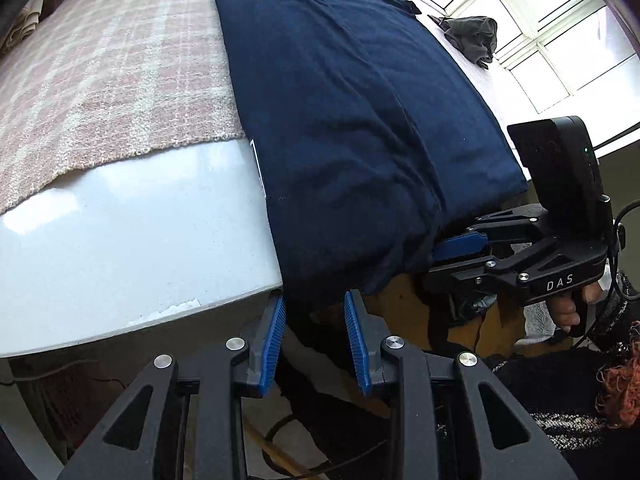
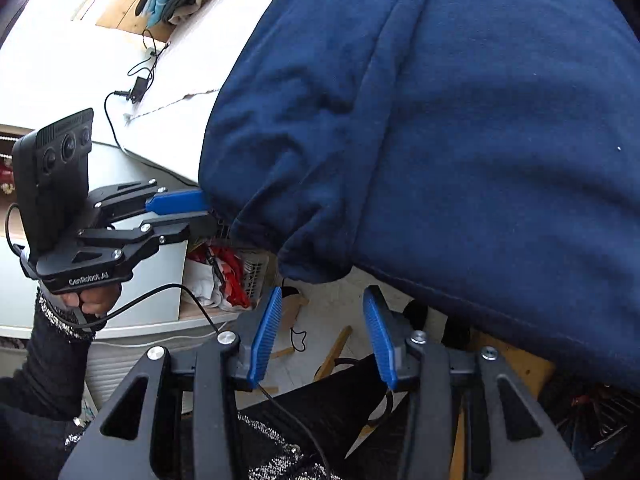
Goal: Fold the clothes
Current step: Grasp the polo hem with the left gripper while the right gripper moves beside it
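Both the left gripper [image 1: 315,336] and right gripper [image 2: 323,336] stood open just beneath the navy garment's [image 1: 352,120] near overhanging edge, seemingly to take hold for folding.

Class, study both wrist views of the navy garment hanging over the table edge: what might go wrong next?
1. The navy garment overhangs the table edge; a tug may slide it off.
2. The left gripper and right gripper stand open at the bunched hem and may pinch uneven layers, skewing the fold.
3. The cable on the table could snag.
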The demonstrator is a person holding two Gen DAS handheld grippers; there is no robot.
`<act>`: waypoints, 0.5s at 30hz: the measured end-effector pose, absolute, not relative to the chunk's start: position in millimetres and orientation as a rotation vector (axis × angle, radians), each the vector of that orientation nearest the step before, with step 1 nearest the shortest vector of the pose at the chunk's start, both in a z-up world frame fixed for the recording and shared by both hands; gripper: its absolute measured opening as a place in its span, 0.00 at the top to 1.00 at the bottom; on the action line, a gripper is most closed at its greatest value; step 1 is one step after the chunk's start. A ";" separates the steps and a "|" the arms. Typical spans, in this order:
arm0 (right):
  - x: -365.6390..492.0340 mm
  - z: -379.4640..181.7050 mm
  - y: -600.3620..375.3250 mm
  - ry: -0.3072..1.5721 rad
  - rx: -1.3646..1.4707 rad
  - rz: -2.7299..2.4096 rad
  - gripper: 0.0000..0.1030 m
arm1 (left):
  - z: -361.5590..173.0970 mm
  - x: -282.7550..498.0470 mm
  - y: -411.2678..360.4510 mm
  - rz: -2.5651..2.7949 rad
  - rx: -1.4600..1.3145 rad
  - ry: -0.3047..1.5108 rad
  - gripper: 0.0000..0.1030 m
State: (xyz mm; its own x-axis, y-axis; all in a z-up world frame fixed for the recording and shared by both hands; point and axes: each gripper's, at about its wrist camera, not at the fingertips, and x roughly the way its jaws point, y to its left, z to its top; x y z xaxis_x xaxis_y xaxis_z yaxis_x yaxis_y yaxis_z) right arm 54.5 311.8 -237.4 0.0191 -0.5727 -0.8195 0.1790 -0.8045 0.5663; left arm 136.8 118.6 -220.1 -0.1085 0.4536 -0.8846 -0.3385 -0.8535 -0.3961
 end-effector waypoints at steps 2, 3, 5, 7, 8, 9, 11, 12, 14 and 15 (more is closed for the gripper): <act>51.0 -235.8 315.1 -0.425 1.753 -1.853 0.58 | -218.7 138.4 121.1 2.006 -1.640 -0.103 0.84; 50.4 -236.1 315.4 -0.435 1.748 -1.851 0.59 | -218.4 137.4 120.6 2.002 -1.632 -0.101 0.91; 49.5 -237.8 315.4 -0.460 1.744 -1.840 0.69 | -217.4 136.9 119.0 1.997 -1.630 -0.111 0.93; 50.1 -237.4 316.1 -0.483 1.743 -1.824 0.94 | -216.6 136.1 117.8 1.993 -1.632 -0.108 0.95; 51.7 -235.4 316.9 -0.493 1.744 -1.812 0.94 | -214.3 137.4 117.4 1.995 -1.627 -0.096 0.95; 55.0 -230.9 319.8 -0.487 1.740 -1.814 0.94 | -211.6 139.1 117.2 1.994 -1.620 -0.084 0.95; 62.9 -220.2 326.7 -0.467 1.728 -1.826 0.94 | -206.1 142.7 116.8 1.992 -1.605 -0.060 0.95; 64.8 -217.6 330.8 -0.448 1.734 -1.851 0.94 | -205.8 142.4 117.3 1.998 -1.606 -0.041 0.95; 66.4 -216.8 338.0 -0.401 1.774 -1.893 0.86 | -210.5 141.7 118.9 1.988 -1.629 -0.003 0.97; 66.6 -219.6 340.2 -0.388 1.820 -1.866 0.81 | -213.6 141.5 119.2 1.976 -1.643 0.009 0.97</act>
State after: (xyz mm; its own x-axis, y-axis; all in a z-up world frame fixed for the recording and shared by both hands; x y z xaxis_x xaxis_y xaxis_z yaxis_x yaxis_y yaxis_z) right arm 66.6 340.2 -219.6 0.0195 -0.5343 -0.8451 0.1529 -0.8337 0.5306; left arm 141.5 119.2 -213.6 -0.0883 0.4119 -0.9069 -0.4199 -0.8411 -0.3411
